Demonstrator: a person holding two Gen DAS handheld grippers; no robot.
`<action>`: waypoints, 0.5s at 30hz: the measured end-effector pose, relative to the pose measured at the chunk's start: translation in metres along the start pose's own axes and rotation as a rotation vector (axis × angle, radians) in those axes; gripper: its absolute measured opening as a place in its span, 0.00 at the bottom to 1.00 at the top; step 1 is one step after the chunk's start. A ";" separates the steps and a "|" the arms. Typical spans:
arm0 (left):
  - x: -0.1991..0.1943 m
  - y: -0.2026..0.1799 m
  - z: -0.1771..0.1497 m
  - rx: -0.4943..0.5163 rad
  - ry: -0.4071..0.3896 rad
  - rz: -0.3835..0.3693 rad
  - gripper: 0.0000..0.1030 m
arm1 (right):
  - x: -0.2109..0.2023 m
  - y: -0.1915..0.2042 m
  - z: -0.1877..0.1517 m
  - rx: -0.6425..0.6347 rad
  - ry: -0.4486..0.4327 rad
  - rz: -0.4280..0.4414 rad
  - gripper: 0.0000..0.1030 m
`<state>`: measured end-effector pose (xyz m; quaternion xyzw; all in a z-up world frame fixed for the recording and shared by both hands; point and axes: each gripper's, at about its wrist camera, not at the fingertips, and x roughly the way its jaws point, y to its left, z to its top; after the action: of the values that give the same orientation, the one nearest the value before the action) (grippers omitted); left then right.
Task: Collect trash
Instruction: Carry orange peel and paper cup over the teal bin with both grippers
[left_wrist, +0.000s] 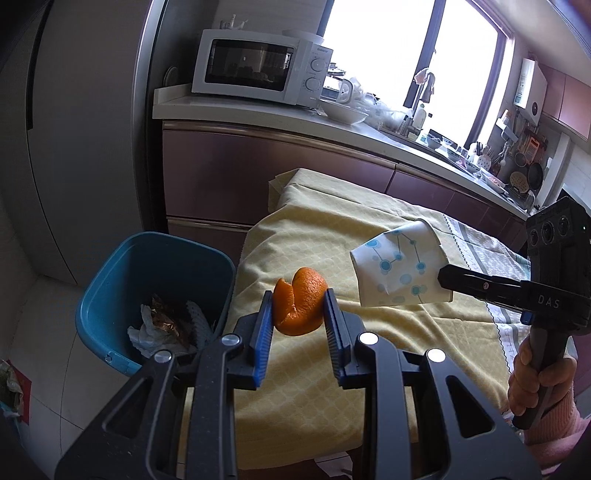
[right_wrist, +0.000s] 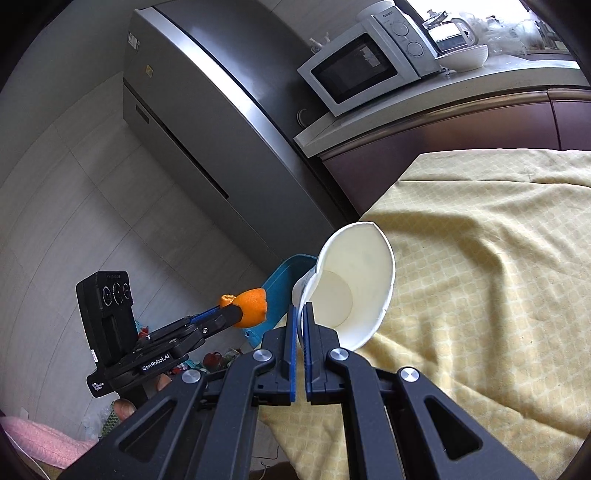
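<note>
A grey fridge (right_wrist: 207, 122) stands at the far left, with a long counter (left_wrist: 258, 114) running right from it under a bright window (left_wrist: 410, 48). A white microwave (left_wrist: 258, 62) sits on the counter's left end, with a white bowl (left_wrist: 345, 112) just to its right.

Nearer, the bench (left_wrist: 332, 229) is draped in a yellow cloth, with a patterned cloth showing at its right side. On the floor by the bench's left edge stands a blue bin (left_wrist: 110, 280), holding crumpled white paper and a brown wrapper.

The right gripper (right_wrist: 300, 314) has its fingers (right_wrist: 293, 343) pressed together on the wall of a paper cup (right_wrist: 354, 280), so the wall is pinched flat. The cup is white inside with a blue dot pattern outside, lies on its side in the air above the cloth, and is crushed at the rim. A hand (left_wrist: 532, 376) in a pink sleeve grips this gripper's handle.

The left gripper (left_wrist: 298, 306) holds its fingers (left_wrist: 263, 325) narrow, clamped on either side of an orange peel (left_wrist: 301, 306). The peel hangs above the bench's left edge, near the bin's rim, to the left of the cup.
</note>
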<state>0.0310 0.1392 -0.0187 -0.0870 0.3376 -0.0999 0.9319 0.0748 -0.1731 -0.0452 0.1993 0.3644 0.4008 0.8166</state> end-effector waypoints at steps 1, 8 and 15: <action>-0.001 0.002 0.000 -0.003 -0.001 0.004 0.26 | 0.003 0.001 0.001 -0.003 0.003 0.002 0.02; -0.006 0.015 0.000 -0.022 -0.010 0.026 0.26 | 0.019 0.012 0.005 -0.030 0.035 0.026 0.02; -0.007 0.028 0.001 -0.044 -0.015 0.052 0.26 | 0.040 0.025 0.012 -0.055 0.065 0.050 0.02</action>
<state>0.0298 0.1678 -0.0201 -0.0992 0.3350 -0.0675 0.9345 0.0880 -0.1262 -0.0391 0.1727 0.3746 0.4373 0.7992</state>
